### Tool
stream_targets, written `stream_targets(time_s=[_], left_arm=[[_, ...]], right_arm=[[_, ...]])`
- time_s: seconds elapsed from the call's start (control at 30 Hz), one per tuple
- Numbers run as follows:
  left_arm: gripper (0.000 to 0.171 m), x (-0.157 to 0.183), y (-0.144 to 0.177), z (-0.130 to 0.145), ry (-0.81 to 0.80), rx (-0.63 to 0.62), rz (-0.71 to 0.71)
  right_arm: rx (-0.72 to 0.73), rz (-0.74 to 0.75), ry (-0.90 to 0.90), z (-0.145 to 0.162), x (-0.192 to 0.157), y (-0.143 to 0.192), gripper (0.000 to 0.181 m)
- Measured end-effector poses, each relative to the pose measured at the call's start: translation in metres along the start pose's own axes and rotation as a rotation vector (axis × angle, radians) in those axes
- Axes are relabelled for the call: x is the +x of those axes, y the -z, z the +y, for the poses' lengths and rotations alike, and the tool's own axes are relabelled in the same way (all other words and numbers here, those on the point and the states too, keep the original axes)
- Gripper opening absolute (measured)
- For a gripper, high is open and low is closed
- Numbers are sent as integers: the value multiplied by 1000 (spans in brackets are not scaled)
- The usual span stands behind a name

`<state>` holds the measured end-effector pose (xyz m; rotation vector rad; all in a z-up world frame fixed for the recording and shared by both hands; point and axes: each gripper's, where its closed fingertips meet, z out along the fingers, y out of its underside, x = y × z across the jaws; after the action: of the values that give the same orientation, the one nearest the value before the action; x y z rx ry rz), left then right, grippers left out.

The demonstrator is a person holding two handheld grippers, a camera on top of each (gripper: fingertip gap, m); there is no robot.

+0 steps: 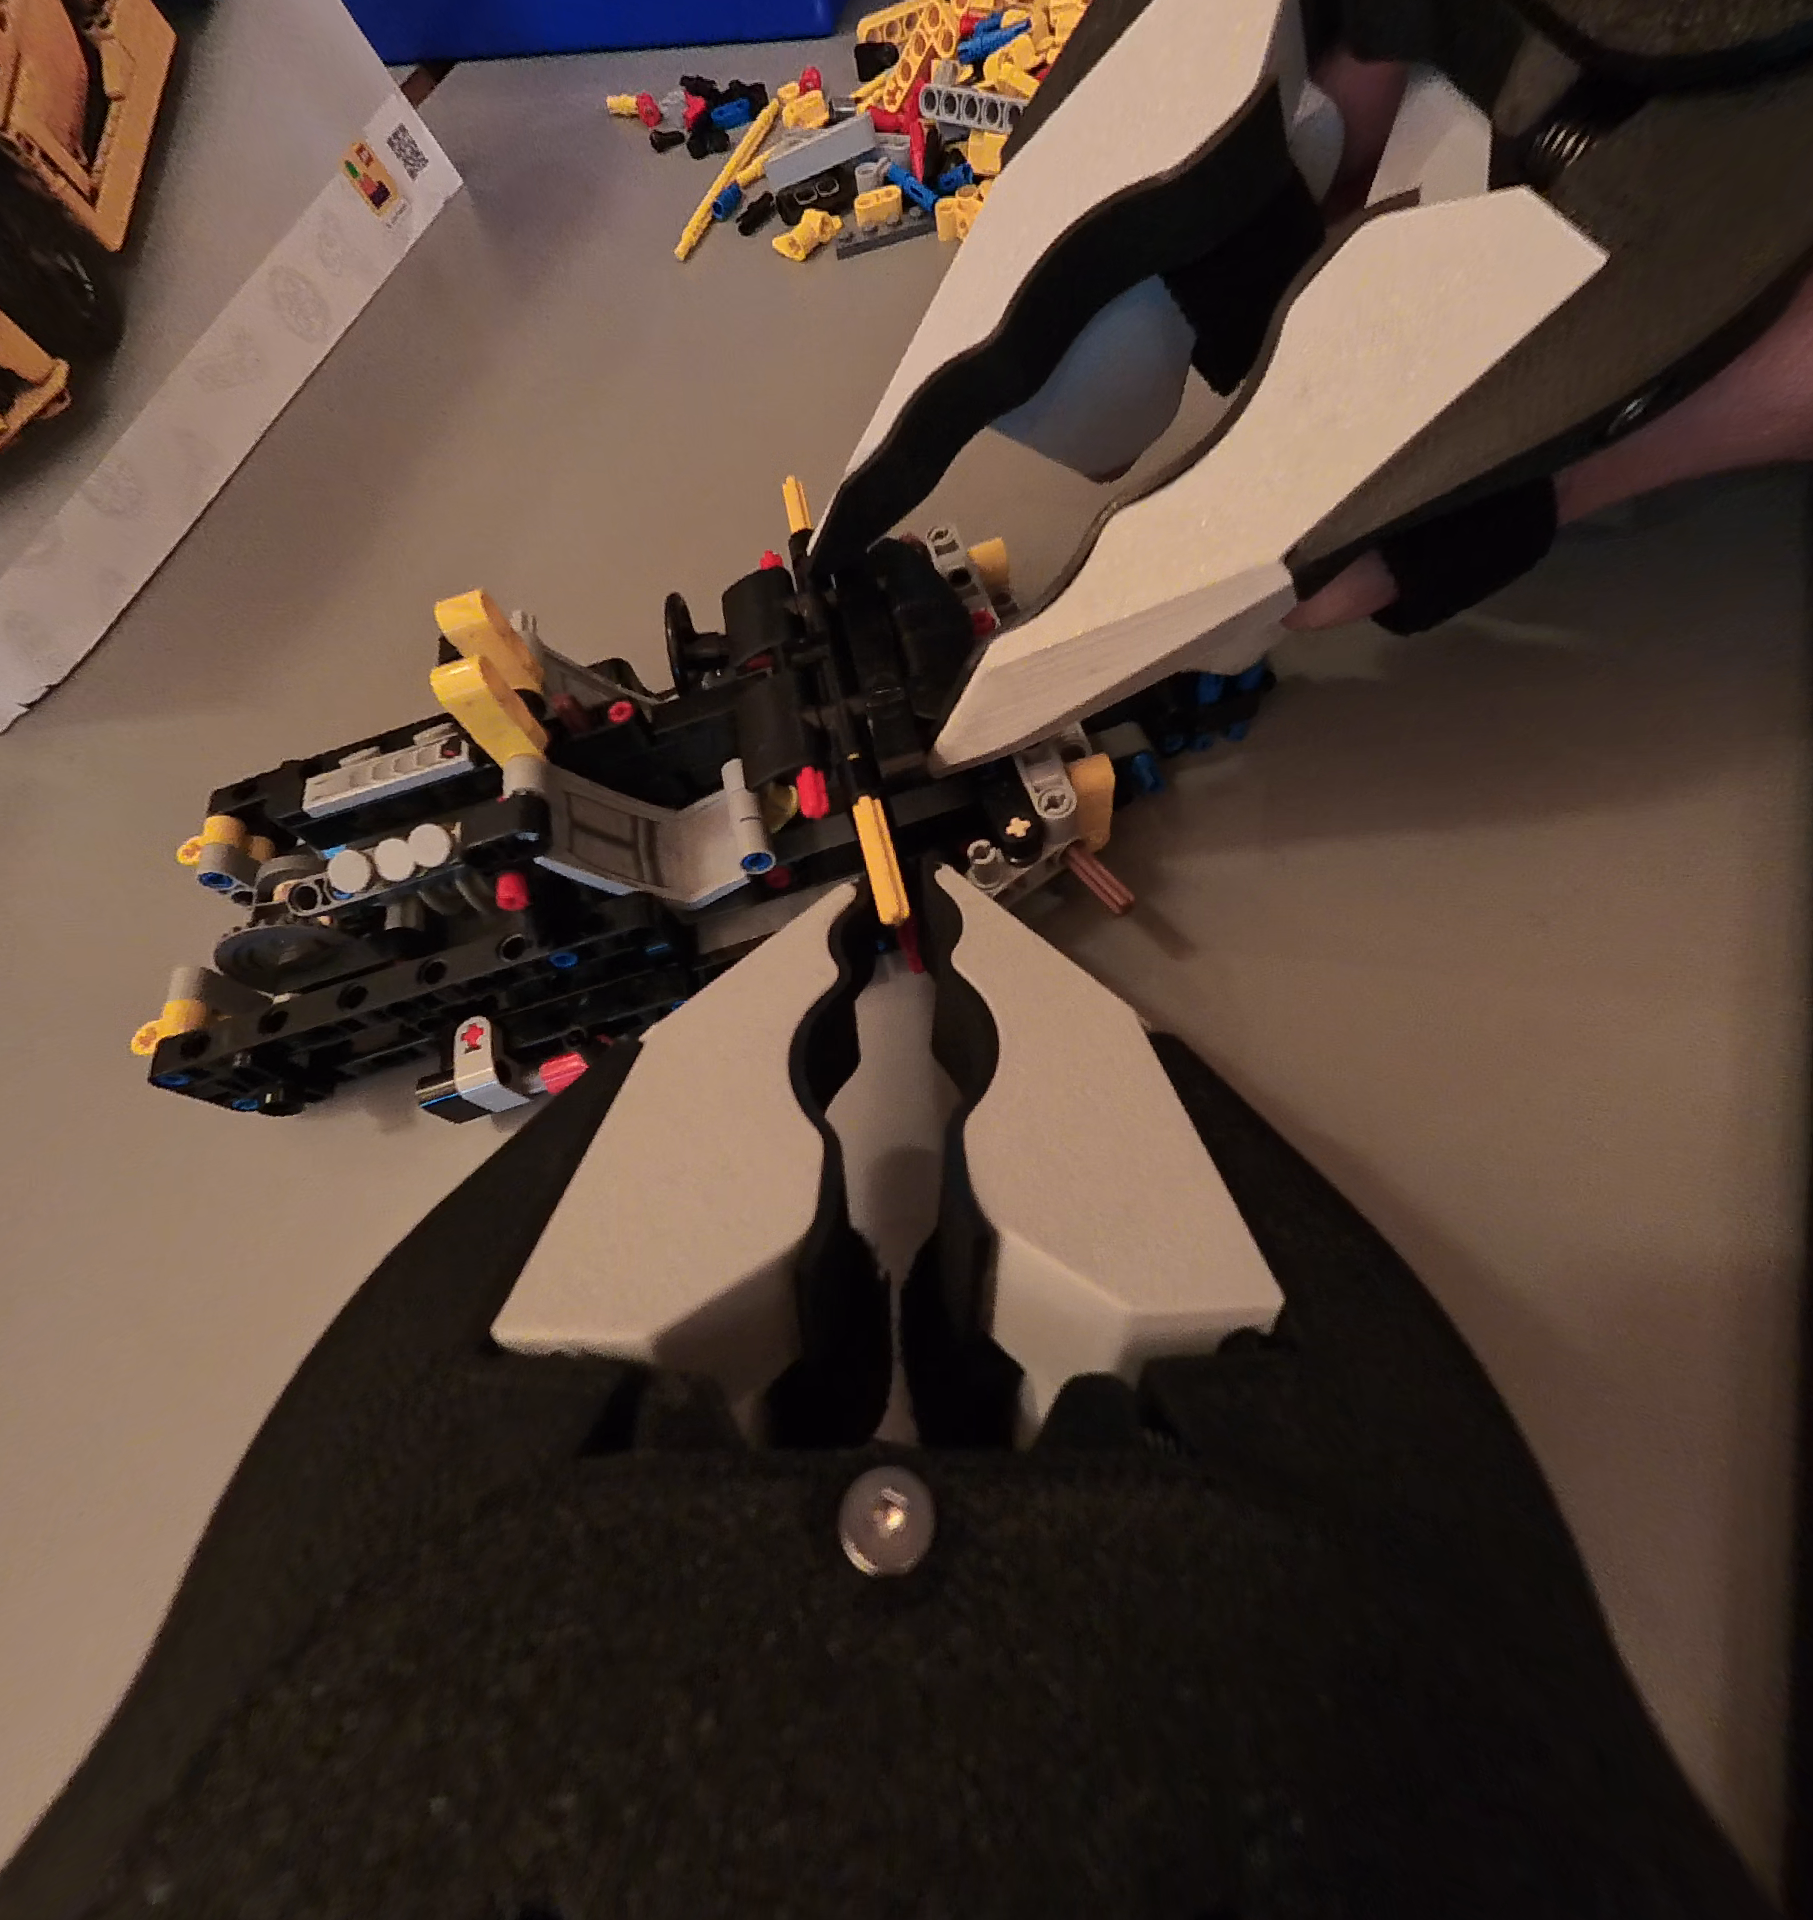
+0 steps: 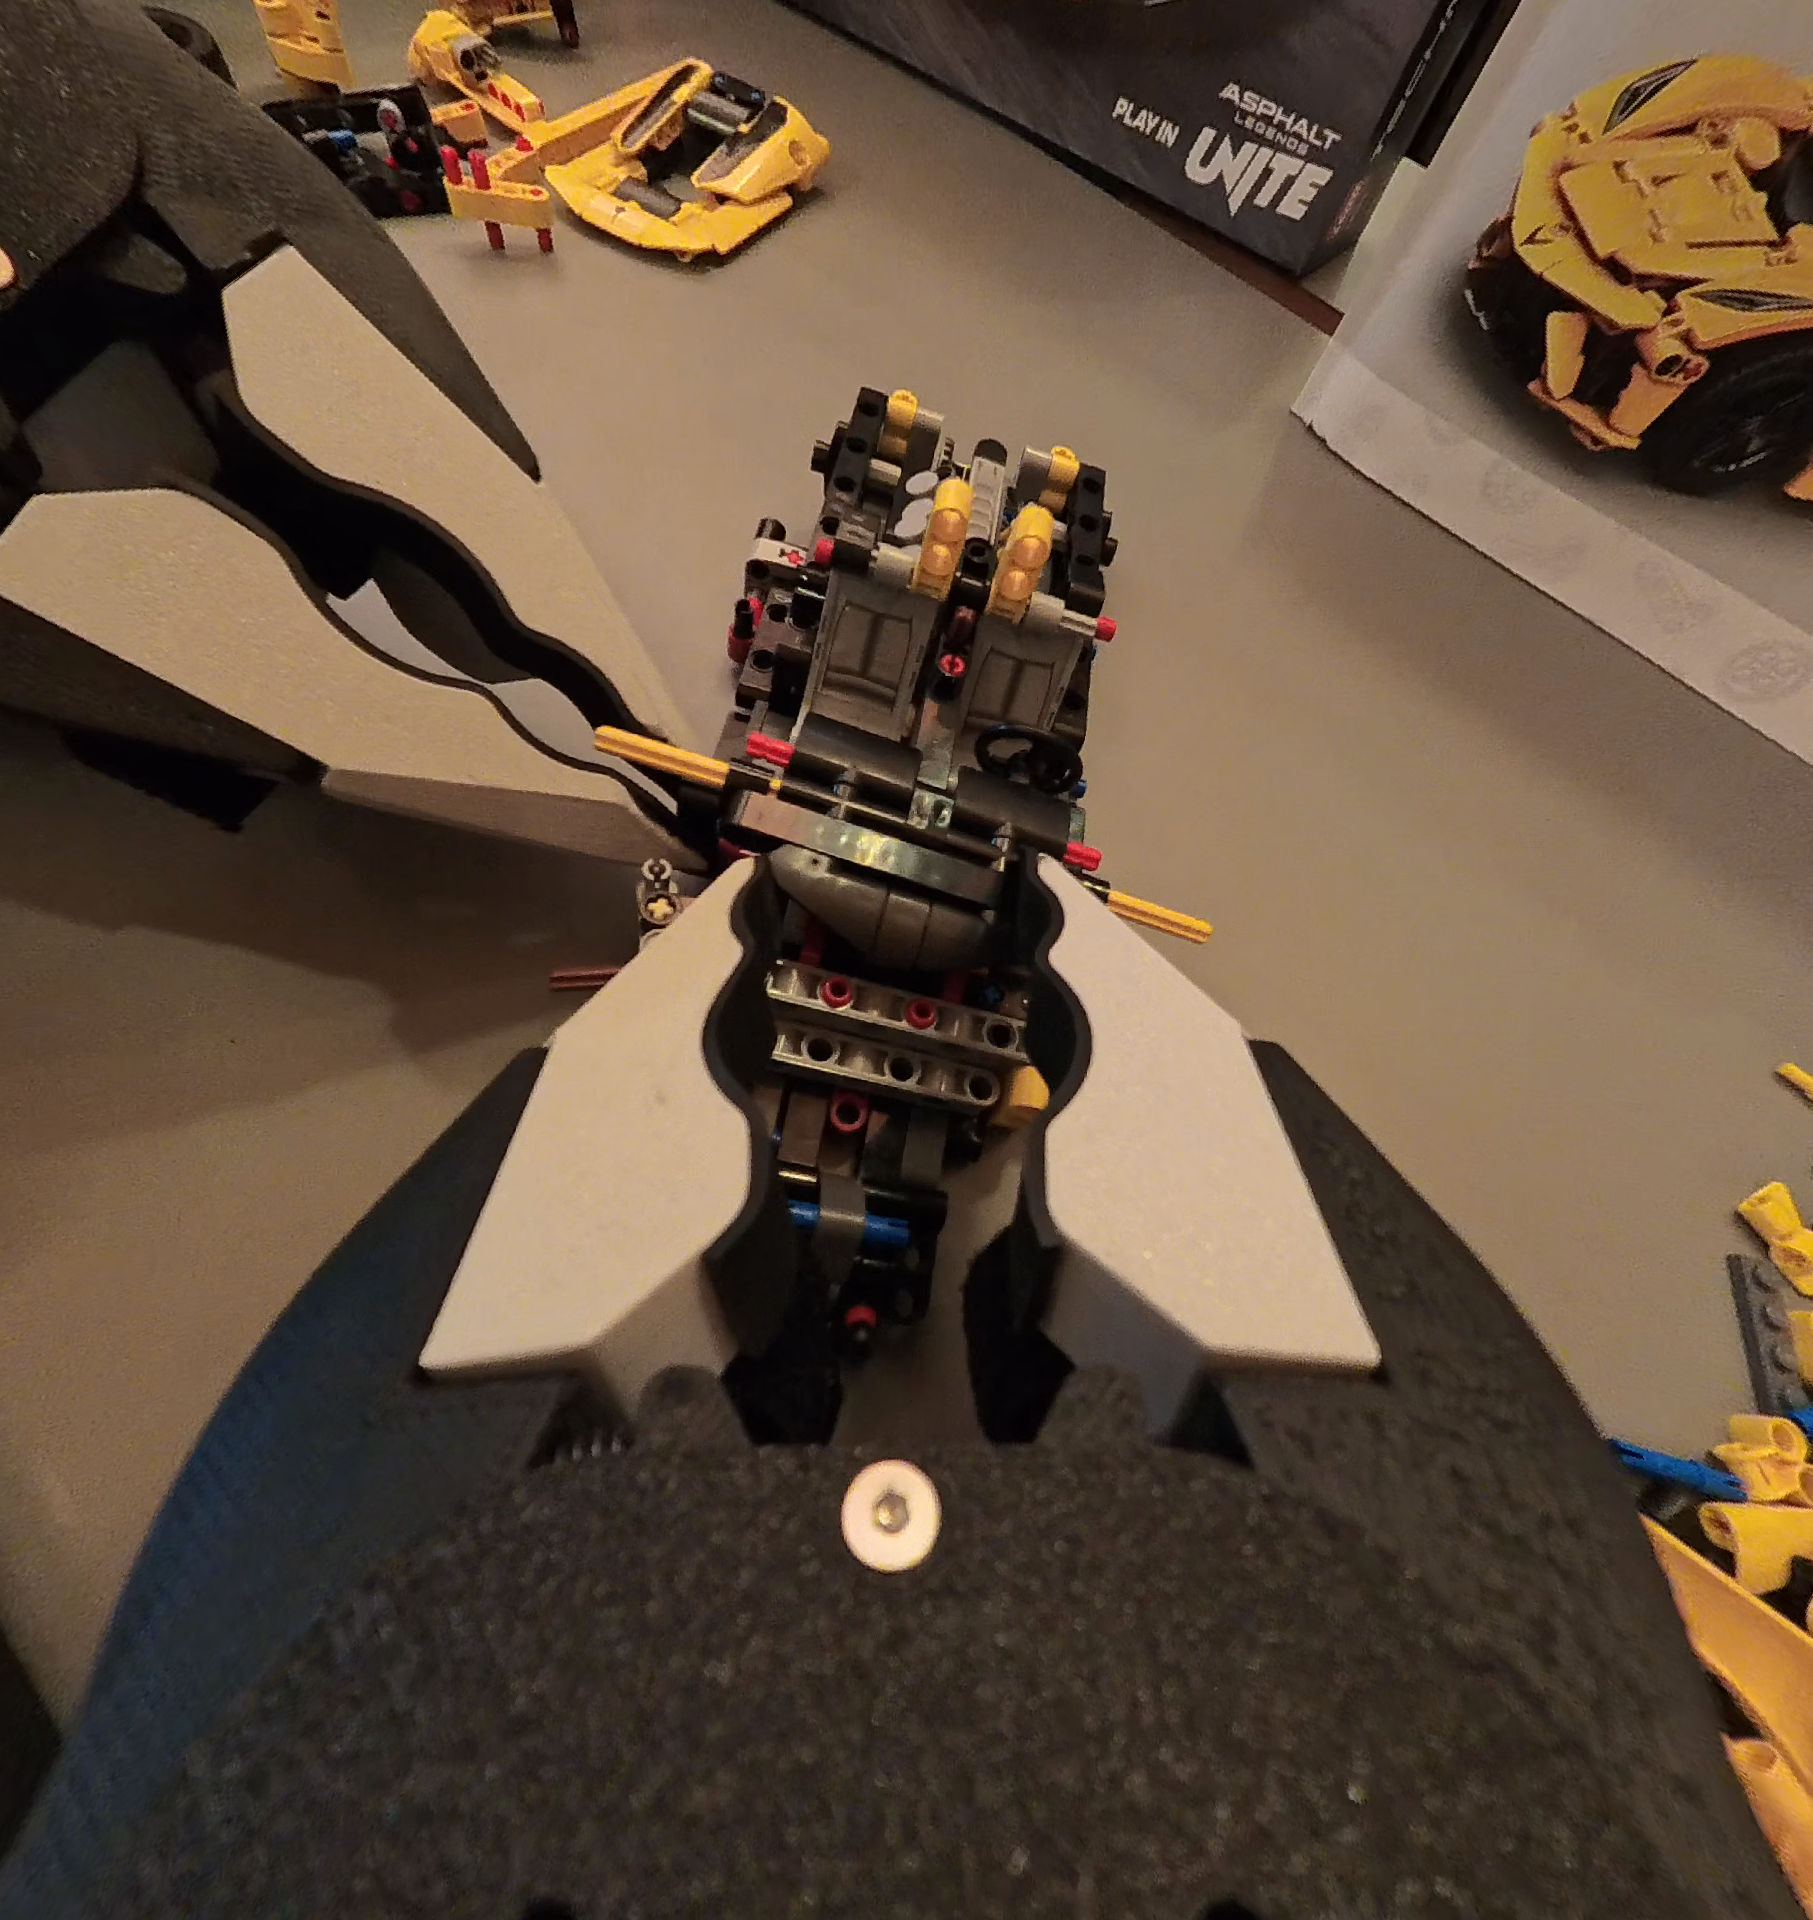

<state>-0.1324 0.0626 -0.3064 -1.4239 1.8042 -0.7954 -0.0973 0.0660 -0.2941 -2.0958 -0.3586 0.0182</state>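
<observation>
A half-built black, grey and yellow toy-brick car chassis (image 1: 466,914) lies on the grey table, with two grey seats and a small steering wheel; it also shows in the right wrist view (image 2: 933,644). My right gripper (image 2: 897,883) is shut on the chassis's near end, one finger on each side; in the left wrist view it (image 1: 886,644) comes in from the upper right. A yellow axle (image 1: 874,842) runs crosswise through the chassis. My left gripper (image 1: 894,909) is nearly closed on that axle's end, which also shows from the right wrist (image 2: 663,756), where this gripper (image 2: 663,790) reaches in from the left.
A pile of loose yellow, blue, red and black parts (image 1: 860,135) lies behind the chassis and shows at the right (image 2: 1795,1403). An open instruction booklet (image 2: 1608,582), a dark box (image 2: 1193,125) and yellow body sub-assemblies (image 2: 673,156) lie farther off. A blue bin (image 1: 590,21) stands at the back.
</observation>
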Motion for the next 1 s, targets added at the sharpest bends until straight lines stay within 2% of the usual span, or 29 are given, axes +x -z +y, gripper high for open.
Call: stream_targets(time_s=[0.4, 0.43, 0.47, 0.53, 0.63, 0.67, 0.7, 0.77, 1.0], left_arm=[[7, -1, 3, 2, 25, -1, -7], [7, -1, 1, 2, 30, -4, -10], [7, -2, 1, 3, 31, -6, -15], [7, -2, 0, 3, 40, -2, -8], [7, -1, -1, 2, 44, -3, -6], [7, 0, -2, 1, 45, 0, -4], [7, 2, -3, -1, 47, 4, 4], [7, 6, -5, -3, 39, 5, 11], [7, 7, -5, -1, 2, -10, -19]], right_arm=[[10, -1, -4, -3, -2, -1, 47], [1, -6, -30, -4, -3, 2, 51], [18, -17, -85, -8, -3, 7, 70], [62, -57, -194, -9, -2, 15, 79], [-77, -66, -220, 21, -5, 5, 108], [-102, -50, -208, 24, -6, 2, 113], [-101, -16, -198, 21, -3, 1, 113], [-130, 1, -198, 23, -3, -4, 99], [-143, 0, -141, 26, -3, -8, 97]])
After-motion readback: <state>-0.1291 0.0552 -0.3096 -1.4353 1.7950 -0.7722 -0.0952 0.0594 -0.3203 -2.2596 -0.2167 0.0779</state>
